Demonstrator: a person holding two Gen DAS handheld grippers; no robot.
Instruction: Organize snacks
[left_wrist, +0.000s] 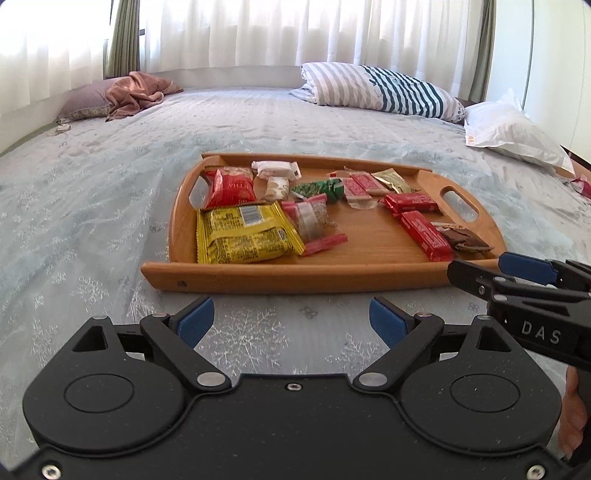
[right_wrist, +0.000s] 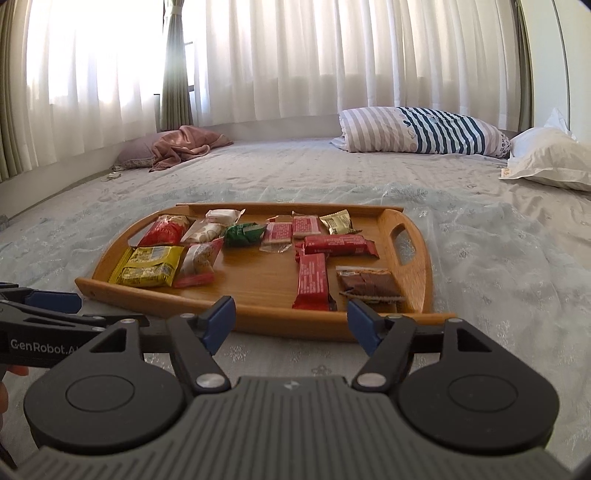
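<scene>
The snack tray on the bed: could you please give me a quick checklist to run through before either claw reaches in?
1. Left claw open, nothing in it: ok.
2. Right claw open, nothing in it: ok.
3. Tray flat on the bed: ok.
4. Snacks all inside the tray rim: ok.
5. Brown wafer pack lying apart from the red bar: ok.
6. Yellow packet free of neighbours: not ok, it touches other packs.

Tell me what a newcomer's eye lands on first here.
A wooden tray of bright snack packets sits mid-bed, a big yellow packet at its near left corner. Both open grippers, left and right, are empty just short of the tray's near edge. A striped pillow lies beyond.
</scene>
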